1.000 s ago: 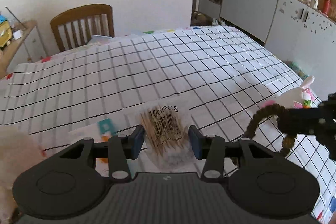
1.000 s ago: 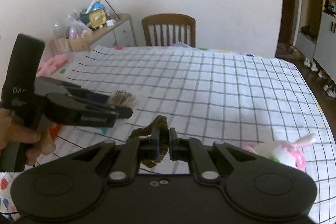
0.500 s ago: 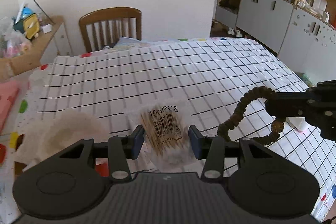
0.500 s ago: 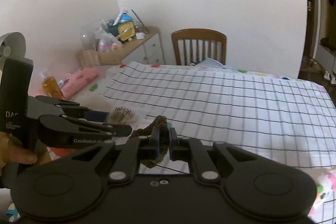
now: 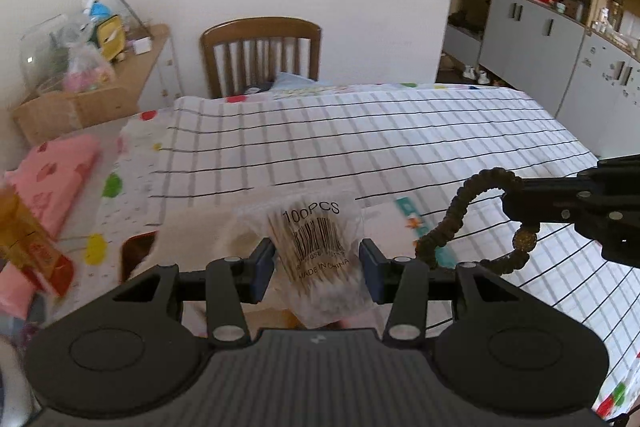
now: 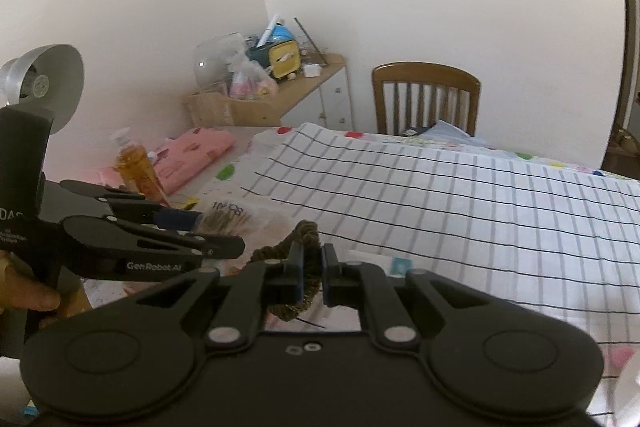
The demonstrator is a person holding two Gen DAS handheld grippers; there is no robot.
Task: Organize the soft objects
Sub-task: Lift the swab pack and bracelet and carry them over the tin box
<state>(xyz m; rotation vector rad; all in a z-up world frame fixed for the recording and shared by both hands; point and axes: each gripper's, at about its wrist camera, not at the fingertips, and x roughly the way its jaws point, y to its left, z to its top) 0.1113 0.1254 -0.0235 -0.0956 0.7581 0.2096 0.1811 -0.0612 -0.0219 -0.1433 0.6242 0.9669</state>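
My left gripper (image 5: 318, 269) is shut on a clear bag of cotton swabs (image 5: 316, 247) marked 100PCS and holds it above the table's left part. The bag also shows in the right wrist view (image 6: 224, 219), between the left gripper's fingers (image 6: 176, 217). My right gripper (image 6: 312, 273) is shut on a brown braided hair tie (image 6: 306, 239). In the left wrist view the hair tie (image 5: 460, 211) hangs as a loop from the right gripper's fingers (image 5: 536, 205), just right of the bag.
A checked cloth covers the table (image 5: 400, 135). A wooden chair (image 5: 262, 51) stands at the far edge. A pink folded cloth (image 6: 192, 155) and an amber bottle (image 6: 138, 171) lie at the left. A cluttered side cabinet (image 6: 280, 87) stands by the wall.
Both grippers have swung left with their loads. The pink cloth, bottle and side cabinet have come into view; the white plush rabbit has left view.
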